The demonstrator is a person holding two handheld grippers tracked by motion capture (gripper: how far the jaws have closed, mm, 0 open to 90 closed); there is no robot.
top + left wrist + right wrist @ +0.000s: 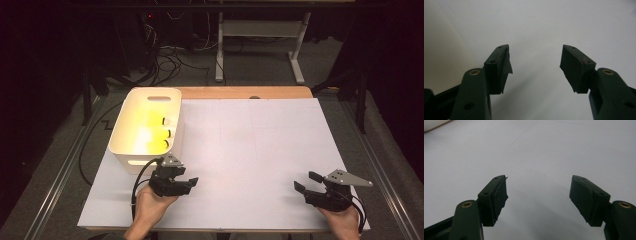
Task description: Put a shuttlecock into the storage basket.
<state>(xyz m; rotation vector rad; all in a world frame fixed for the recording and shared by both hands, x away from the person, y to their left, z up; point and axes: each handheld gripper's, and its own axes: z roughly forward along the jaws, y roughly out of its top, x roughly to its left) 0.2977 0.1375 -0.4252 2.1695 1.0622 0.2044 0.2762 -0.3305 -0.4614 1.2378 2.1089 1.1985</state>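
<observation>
A white plastic bin [129,161] stands at the table's left and holds several yellow bottles [152,132] with black and white caps. My left gripper [192,181] hovers just in front of the bin's near right corner, held by a hand, jaws open and empty. In the left gripper view, the left gripper [536,65] has bare white table between its pads, and the bin's cream wall [441,50] fills the left side. My right gripper [305,181] rests near the table's front right, open, nothing between its jaws. Its own view shows the right gripper [538,195] over plain white surface.
A white sheet [250,150] covers the tabletop, with a wooden edge [240,92] at the far side. Beyond the table stand a desk frame [260,45] and tangled cables [170,60] on a dark floor. The bin's corner [434,125] shows at the right gripper view's top left.
</observation>
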